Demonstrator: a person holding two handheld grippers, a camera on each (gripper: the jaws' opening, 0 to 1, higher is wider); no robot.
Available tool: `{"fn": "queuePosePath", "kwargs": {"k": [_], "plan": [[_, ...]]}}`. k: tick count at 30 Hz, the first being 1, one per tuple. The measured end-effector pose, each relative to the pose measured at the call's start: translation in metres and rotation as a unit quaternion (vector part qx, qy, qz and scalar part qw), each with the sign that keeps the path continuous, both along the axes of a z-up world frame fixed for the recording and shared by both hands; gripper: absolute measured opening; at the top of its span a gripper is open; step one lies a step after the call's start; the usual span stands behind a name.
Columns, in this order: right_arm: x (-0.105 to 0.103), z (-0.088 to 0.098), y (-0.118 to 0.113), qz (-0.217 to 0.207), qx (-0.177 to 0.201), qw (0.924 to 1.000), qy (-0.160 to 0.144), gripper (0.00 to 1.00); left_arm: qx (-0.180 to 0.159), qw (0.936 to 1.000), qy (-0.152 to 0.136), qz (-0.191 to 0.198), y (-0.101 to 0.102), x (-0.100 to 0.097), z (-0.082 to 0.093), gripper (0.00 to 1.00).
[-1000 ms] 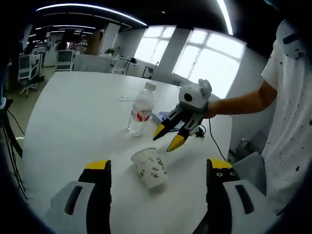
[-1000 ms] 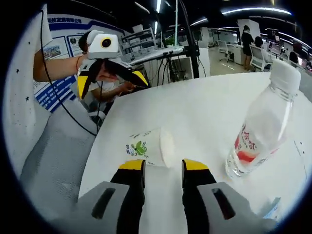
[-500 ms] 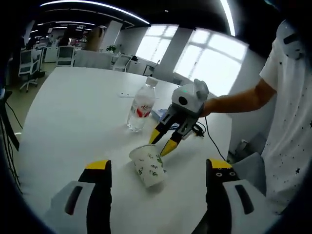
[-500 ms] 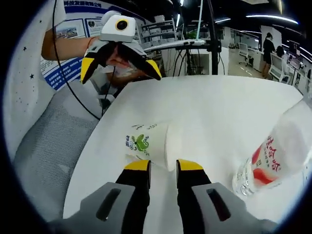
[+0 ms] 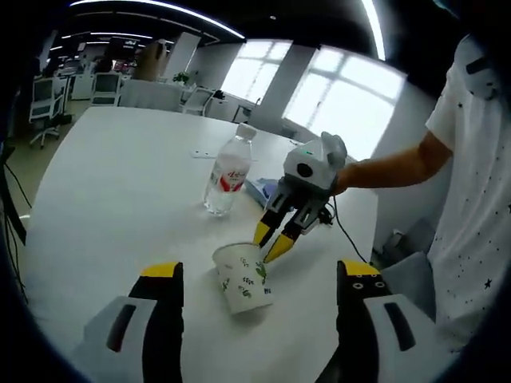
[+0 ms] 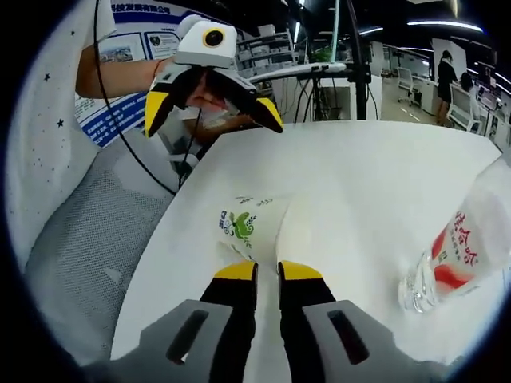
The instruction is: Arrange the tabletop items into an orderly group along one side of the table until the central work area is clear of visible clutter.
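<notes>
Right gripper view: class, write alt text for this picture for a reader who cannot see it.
The right gripper, its yellow tips nearly together, pinches the rim of a paper cup lying on its side on a white table. The left gripper hovers open beyond the cup, and a clear water bottle stands at the right.

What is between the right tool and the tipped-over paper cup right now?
Nothing visible. The right tool has its yellow tips at the rim of the white paper cup with green leaf print; the clear plastic water bottle with a red label stands apart, farther back on the white table.
</notes>
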State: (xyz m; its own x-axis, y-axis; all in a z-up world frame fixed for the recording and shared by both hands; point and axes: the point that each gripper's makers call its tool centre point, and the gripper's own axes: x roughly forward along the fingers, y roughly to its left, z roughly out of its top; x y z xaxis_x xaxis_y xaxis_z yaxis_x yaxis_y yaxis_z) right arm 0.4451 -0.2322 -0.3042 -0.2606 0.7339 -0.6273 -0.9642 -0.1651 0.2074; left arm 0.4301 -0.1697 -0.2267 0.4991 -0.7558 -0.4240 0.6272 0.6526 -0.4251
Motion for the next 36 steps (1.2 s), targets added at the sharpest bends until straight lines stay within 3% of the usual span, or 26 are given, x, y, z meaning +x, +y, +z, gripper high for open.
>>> {"fn": "queuePosePath", "kwargs": {"k": [7, 16, 36], "plan": [[-0.007, -0.006, 0.000, 0.002, -0.004, 1.0000, 0.004, 0.02, 0.000, 1.0000, 0.003, 0.001, 0.000, -0.002, -0.002, 0.79], [-0.014, 0.002, -0.002, 0.018, -0.008, 0.9998, 0.001, 0.00, -0.001, 1.0000, 0.002, 0.002, -0.001, -0.002, -0.001, 0.78], [-0.022, 0.038, -0.023, 0.004, -0.025, 0.9994, -0.021, 0.00, -0.004, 0.9995, -0.023, -0.019, -0.021, 0.000, 0.014, 0.77]]}}
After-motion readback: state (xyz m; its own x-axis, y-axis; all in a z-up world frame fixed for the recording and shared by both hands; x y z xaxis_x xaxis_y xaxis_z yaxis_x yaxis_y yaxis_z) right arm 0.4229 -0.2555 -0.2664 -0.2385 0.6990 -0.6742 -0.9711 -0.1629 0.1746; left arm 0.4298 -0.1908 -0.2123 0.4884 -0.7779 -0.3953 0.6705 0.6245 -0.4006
